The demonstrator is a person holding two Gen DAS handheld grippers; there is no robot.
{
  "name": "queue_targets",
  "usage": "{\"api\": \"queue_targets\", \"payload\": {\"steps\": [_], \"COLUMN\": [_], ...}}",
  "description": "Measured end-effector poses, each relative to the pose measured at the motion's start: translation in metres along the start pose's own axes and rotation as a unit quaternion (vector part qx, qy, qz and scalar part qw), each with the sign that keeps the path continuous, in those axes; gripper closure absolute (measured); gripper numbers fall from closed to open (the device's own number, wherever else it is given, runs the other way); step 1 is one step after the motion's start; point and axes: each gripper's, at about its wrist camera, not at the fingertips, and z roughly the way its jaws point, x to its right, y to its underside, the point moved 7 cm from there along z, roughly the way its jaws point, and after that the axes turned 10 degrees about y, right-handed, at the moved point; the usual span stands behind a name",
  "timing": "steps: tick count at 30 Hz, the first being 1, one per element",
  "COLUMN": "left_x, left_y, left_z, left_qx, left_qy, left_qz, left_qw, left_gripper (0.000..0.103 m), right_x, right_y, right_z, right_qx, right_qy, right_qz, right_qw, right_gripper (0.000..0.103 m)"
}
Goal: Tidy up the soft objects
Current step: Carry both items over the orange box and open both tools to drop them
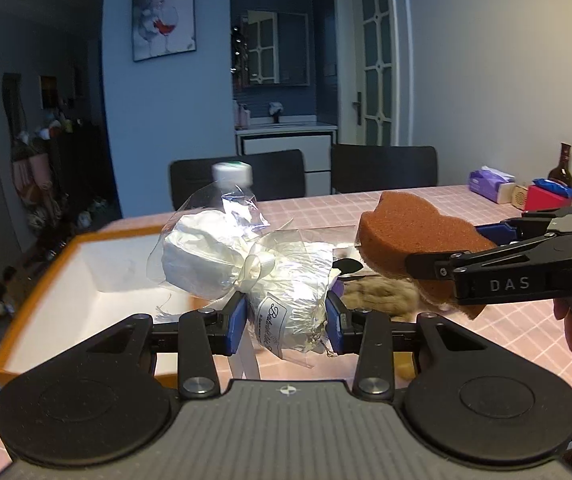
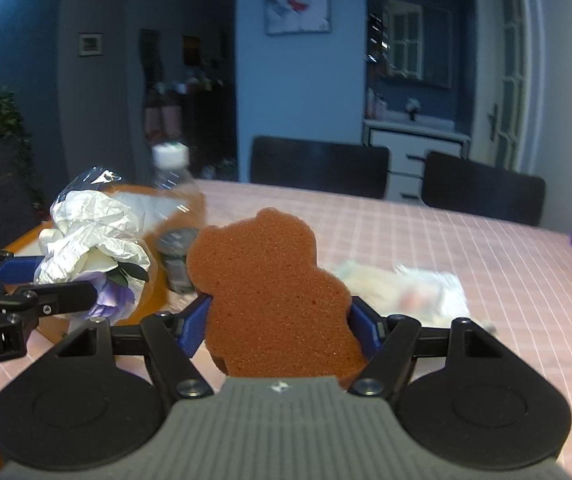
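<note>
My left gripper is shut on a cellophane-wrapped white bundle tied with a ribbon and carrying a tag. It holds the bundle above the near corner of an orange-rimmed white box. The right wrist view shows the same bundle with purple petals at its base, held in the left gripper. My right gripper is shut on a brown bear-shaped sponge, lifted off the pink checked table. From the left wrist, the sponge and right gripper are close on the right.
A clear water bottle stands beside the box. A grey furry item and a pale flat packet lie on the table. A tissue box, a dark glass bottle and a red box sit far right. Two black chairs stand behind.
</note>
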Motion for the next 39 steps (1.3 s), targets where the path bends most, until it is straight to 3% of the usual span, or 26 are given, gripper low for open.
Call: {"api": "queue_targets", "payload": {"steps": [6,11,15,18,21,26,31,34,39], "left_x": [-0.052,-0.096,-0.131,-0.150,-0.162,-0.182,-0.183,-0.177,-0.176], "left_y": [-0.016,-0.021,-0.016,-0.009,0.005,0.026,0.036,0.040,0.050], "left_z": [-0.011,0.008,0.023,0.039,0.046,0.064,0.072,0.071,0.074], "left_qx": [-0.017,-0.086,-0.150,-0.209,-0.258,-0.323,-0.359,-0.377,-0.411], "left_qy": [-0.045,-0.031,-0.048,-0.049,-0.055,-0.055,-0.026,-0.016,0.014], "left_qz": [0.019,-0.010,0.006,0.019,0.078,0.123,0.149,0.177,0.187], "left_qw": [0.9987,0.9958,0.9875,0.9766,0.9613,0.9368,0.9210,0.9088,0.8920], "left_gripper": [0.057,0.057,0.057,0.057,0.057,0.057,0.054,0.054,0.053], "right_x": [-0.050,-0.106,-0.152,-0.176,-0.197,-0.228,-0.251,-0.260,-0.271], "right_y": [-0.026,-0.044,-0.053,-0.055,-0.061,-0.067,-0.063,-0.062,-0.058], "right_z": [-0.003,0.007,0.030,0.050,0.070,0.110,0.136,0.137,0.135], "right_qx": [0.023,0.018,-0.002,-0.026,-0.046,-0.129,-0.168,-0.166,-0.181], "right_qy": [-0.061,-0.125,-0.150,-0.157,-0.153,-0.150,-0.141,-0.137,-0.154], "right_qz": [-0.027,-0.061,-0.103,-0.126,-0.145,-0.123,-0.141,-0.167,-0.225], "right_qw": [0.998,0.990,0.983,0.979,0.977,0.972,0.965,0.962,0.945], "right_gripper": [0.032,0.032,0.032,0.032,0.032,0.032,0.031,0.031,0.031]}}
